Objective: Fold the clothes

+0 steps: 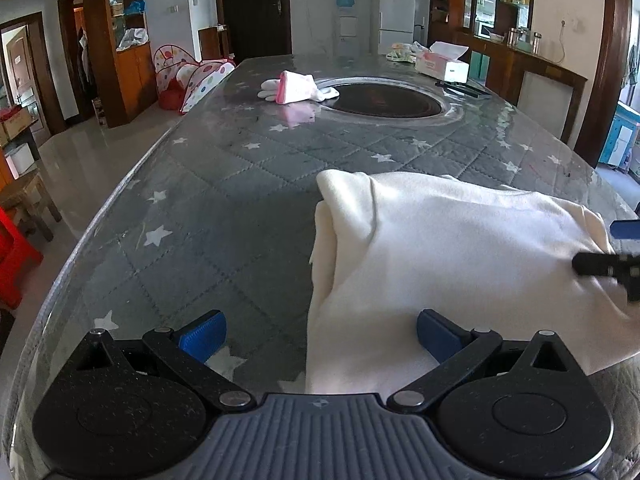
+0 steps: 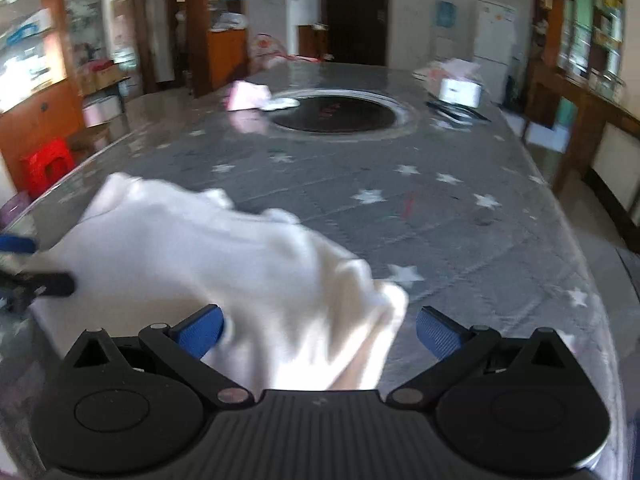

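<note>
Garment point(image 1: 452, 256) lies bunched between both tools, long axis crosswise; left gripper point(image 1: 320, 334) and right gripper point(image 2: 320, 330) both spread wide, holding nothing, right seemingly nearer.

The left gripper point(image 1: 321, 336) points forward, level, its blue-padded fingers point(image 1: 203, 336) spread wide apart. The right gripper point(image 2: 319, 332) is posed likewise, fingers point(image 2: 438, 332) wide apart, gripping nothing. The two sit side by side, close together.
</note>
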A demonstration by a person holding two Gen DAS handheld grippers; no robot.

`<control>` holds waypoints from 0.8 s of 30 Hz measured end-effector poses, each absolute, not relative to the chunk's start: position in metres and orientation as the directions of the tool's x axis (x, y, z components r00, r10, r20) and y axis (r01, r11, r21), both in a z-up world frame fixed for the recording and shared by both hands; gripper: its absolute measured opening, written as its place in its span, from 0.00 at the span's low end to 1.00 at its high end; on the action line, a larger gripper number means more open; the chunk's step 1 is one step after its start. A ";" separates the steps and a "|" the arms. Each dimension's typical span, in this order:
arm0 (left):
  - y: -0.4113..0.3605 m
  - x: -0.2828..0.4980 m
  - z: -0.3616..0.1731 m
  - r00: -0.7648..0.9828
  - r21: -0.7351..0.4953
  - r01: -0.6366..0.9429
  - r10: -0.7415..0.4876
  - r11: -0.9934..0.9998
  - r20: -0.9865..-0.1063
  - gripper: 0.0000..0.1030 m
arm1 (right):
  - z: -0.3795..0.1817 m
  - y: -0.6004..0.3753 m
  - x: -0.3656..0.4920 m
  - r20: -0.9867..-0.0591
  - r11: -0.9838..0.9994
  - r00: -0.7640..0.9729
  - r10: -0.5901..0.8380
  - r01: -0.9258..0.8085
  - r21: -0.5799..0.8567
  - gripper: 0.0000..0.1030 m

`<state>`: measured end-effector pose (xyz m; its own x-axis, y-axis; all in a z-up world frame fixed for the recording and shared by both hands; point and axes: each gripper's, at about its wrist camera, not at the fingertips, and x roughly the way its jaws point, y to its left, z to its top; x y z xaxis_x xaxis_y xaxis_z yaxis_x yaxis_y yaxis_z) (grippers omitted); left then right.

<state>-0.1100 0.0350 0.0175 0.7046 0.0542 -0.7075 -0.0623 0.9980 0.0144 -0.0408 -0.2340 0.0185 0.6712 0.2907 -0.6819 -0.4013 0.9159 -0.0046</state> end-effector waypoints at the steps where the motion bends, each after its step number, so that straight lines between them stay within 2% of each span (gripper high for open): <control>1: 0.036 -0.110 0.018 0.704 0.010 -0.060 0.049 0.998 -0.709 1.00 | 0.020 -0.237 -0.038 -0.682 0.923 0.678 0.276 -0.384 -0.009 1.00; 5: 0.040 -0.114 0.021 0.705 0.003 -0.054 0.040 0.999 -0.708 1.00 | 0.030 -0.241 -0.039 -0.660 0.925 0.709 0.248 -0.375 -0.055 1.00; 13: 0.067 -0.121 0.040 0.730 -0.036 -0.106 0.053 0.994 -0.681 1.00 | 0.047 -0.186 -0.082 -0.657 0.744 0.596 0.461 -0.663 -0.080 0.99; 18: 0.084 -0.123 0.048 0.745 -0.045 -0.150 0.083 0.988 -0.661 1.00 | 0.044 -0.135 -0.104 -0.687 0.609 0.494 0.533 -0.787 -0.095 0.89; 24: 0.098 -0.123 0.051 0.750 -0.106 -0.164 0.054 0.981 -0.659 1.00 | 0.034 -0.085 -0.125 -0.718 0.473 0.425 0.552 -0.868 -0.150 0.74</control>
<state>-0.1227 0.0978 0.0513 0.7503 0.0544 -0.6588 -0.1644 0.9807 -0.1061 -0.1249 -0.0853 0.0341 0.4246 0.5515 -0.7180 -0.8681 0.4733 -0.1498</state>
